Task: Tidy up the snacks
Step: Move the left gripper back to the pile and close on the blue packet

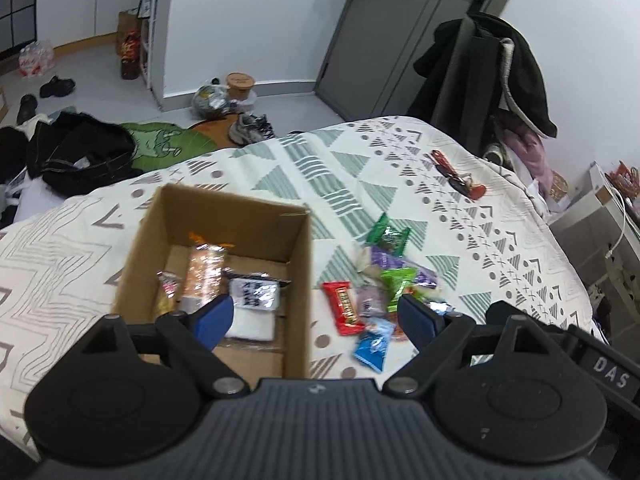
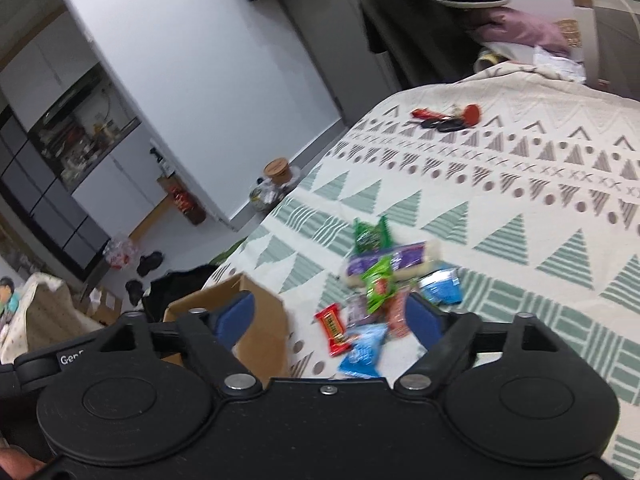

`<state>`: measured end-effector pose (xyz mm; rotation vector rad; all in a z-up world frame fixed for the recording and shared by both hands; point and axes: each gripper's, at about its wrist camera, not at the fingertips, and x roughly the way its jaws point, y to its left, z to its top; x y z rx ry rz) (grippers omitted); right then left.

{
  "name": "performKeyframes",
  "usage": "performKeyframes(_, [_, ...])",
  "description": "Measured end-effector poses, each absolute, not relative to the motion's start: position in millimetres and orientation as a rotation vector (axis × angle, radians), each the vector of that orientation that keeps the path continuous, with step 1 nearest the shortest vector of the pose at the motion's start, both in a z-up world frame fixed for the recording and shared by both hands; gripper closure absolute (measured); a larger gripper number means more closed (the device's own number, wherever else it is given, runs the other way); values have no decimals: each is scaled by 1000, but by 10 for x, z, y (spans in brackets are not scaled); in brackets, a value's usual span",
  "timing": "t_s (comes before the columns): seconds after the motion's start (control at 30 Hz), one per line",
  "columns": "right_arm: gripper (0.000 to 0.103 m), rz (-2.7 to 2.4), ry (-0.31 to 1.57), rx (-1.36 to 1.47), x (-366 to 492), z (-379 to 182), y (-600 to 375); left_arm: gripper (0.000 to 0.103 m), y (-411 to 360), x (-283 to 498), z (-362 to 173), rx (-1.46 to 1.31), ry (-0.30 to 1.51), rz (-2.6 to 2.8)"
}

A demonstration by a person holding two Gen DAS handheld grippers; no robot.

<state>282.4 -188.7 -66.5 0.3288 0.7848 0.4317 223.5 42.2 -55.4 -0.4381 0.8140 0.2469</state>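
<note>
red snack bar [image 2: 333,329] between open right tool [image 2: 330,322] fingers

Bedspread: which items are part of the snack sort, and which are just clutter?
Job:
cardboard box, some snacks already inside
loose snack pile
red bar
blue packet
left tool and right tool, both open, empty

Clutter:
keys with red tag
sneakers on floor

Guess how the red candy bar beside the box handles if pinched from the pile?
The red candy bar looks flat and fairly stiff, so it should hold shape. Its glossy wrapper may slip. It lies against other snacks in the snack pile, so a push would likely drag neighbours. It won't roll.
</note>
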Motion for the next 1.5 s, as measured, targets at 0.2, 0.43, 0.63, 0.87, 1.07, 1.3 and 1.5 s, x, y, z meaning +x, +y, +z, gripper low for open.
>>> performKeyframes(0.2, [0, 406, 793, 394, 2924, -726, -2121, 6, 240, 2395, -549, -425, 804, 244])
performKeyframes(0.43, [0, 352, 809, 427, 3043, -803, -2304, 6, 93, 2559, -607, -426, 820, 207])
performKeyframes(0.63, [5, 313, 843, 458, 3136, -917, -2416, 8, 30, 2686, -707, -459, 829, 168])
performKeyframes(0.87, [22, 283, 901, 489, 3260, -1088, -2478, 21, -114, 2869, -909, -463, 868, 126])
performKeyframes(1.07, [34, 281, 945, 489, 3374, -1234, -2441, 40, -214, 3037, -1151, -473, 927, 88])
performKeyframes(1.3, [41, 276, 997, 488, 3530, -1420, -2357, 51, -264, 3212, -1461, -479, 997, 80])
performKeyframes(1.5, [42, 275, 1034, 467, 3661, -1573, -2259, 54, -249, 3344, -1719, -480, 1057, 99])
